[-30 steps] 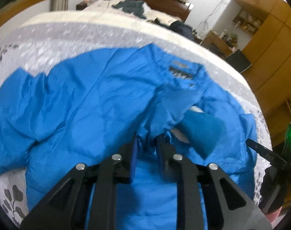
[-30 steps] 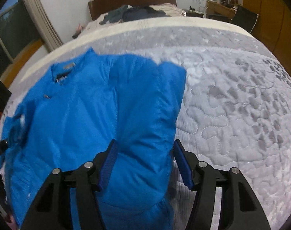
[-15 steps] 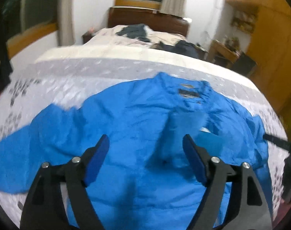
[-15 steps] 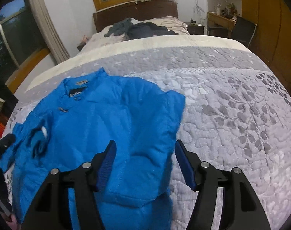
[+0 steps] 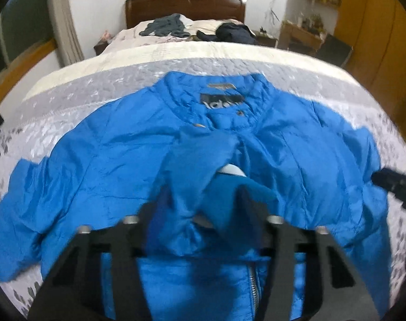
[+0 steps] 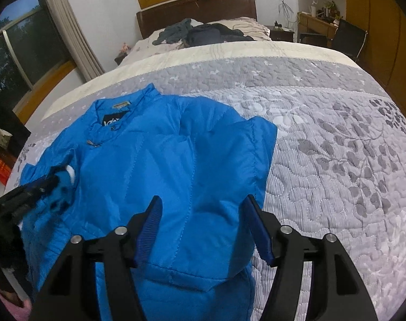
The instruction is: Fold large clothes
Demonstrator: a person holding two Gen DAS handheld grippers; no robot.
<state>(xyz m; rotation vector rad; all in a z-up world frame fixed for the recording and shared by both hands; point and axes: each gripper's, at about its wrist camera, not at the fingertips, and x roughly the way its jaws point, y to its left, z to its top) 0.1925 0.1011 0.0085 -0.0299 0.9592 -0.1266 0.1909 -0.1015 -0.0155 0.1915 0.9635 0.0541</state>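
While blurred, puffy blue jacket (image 5: pixel 117 160) (quilted nylon, seemingly) covers embossed bedspread (image 6: pixel 336 160).

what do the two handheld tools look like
Both are matte black frames with triangular cut-outs and round silver bolt heads. The right tool has two ribbed blue pads on its black fingers. The left tool looks built alike, its pads blurred.

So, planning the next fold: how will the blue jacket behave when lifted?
The blue jacket looks floppy: its cuff droops between the left gripper's fingers. Quilted puffiness suggests it is light and springy. Its smooth shell may slip.
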